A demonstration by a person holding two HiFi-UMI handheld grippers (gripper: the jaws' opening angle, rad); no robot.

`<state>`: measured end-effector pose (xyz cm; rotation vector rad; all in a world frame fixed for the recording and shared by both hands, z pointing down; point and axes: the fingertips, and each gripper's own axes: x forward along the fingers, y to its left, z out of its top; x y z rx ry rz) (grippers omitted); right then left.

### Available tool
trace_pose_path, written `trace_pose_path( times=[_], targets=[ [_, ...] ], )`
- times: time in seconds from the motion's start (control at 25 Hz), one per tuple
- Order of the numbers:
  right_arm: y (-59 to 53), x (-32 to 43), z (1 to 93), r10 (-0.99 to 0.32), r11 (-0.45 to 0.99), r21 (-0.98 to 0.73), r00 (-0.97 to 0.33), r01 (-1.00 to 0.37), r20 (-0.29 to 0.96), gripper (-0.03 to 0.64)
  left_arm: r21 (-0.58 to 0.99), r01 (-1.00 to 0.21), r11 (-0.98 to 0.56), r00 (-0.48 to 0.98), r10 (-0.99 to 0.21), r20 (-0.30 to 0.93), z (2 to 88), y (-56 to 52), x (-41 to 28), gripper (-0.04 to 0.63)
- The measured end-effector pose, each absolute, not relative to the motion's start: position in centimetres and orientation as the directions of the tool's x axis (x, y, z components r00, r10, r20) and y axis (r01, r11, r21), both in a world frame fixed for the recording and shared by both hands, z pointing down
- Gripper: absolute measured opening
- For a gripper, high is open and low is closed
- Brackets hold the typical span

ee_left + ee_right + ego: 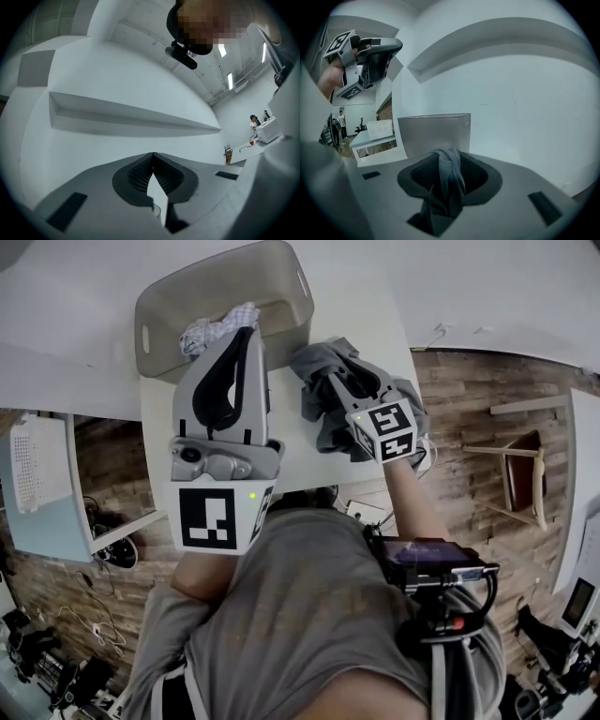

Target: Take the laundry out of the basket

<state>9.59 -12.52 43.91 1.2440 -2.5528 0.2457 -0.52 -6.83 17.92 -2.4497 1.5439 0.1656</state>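
A grey plastic basket [281,277] stands on the white table [300,465] at the far end, with a patterned cloth [220,326] inside it. It also appears in the right gripper view, as the basket [433,133] straight ahead. My left gripper [246,336] is raised high in front of the basket; its jaws [153,154] are shut and empty, facing a bare wall. My right gripper [328,382] lies low on a grey garment [323,418] heaped right of the basket. A fold of this garment [449,183] hangs loosely between the parted jaws of the right gripper [447,154].
A white perforated unit [37,474] stands to the left of the table, over a wooden floor. A wooden chair [525,474] stands to the right. My left gripper [389,47] shows high at the upper left of the right gripper view.
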Motion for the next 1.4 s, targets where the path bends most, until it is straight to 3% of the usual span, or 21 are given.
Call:
trace_pose_path(
  times=[0.68, 1.08, 1.4],
  targets=[
    [-10.1, 10.3, 42.3, -0.702, 0.646, 0.039, -0.573, -0.762, 0.423, 0.163, -0.143, -0.920, -0.364, 0.391, -0.878, -0.276, 16.1, -5.0, -0.7, 0.008],
    [-9.6, 8.6, 29.9, -0.753, 0.658, 0.034, -0.655, -0.753, 0.067, 0.063, -0.126, -0.923, -0.365, 0.386, -0.878, -0.283, 16.4, -4.9, -0.7, 0.008],
    [-7.0, 4.9, 19.4, -0.682, 0.704, 0.116, -0.712, -0.701, -0.166, 0.012, -0.123, -0.935, -0.333, 0.355, -0.886, -0.298, 15.8, -3.9, -1.7, 0.008]
  ],
)
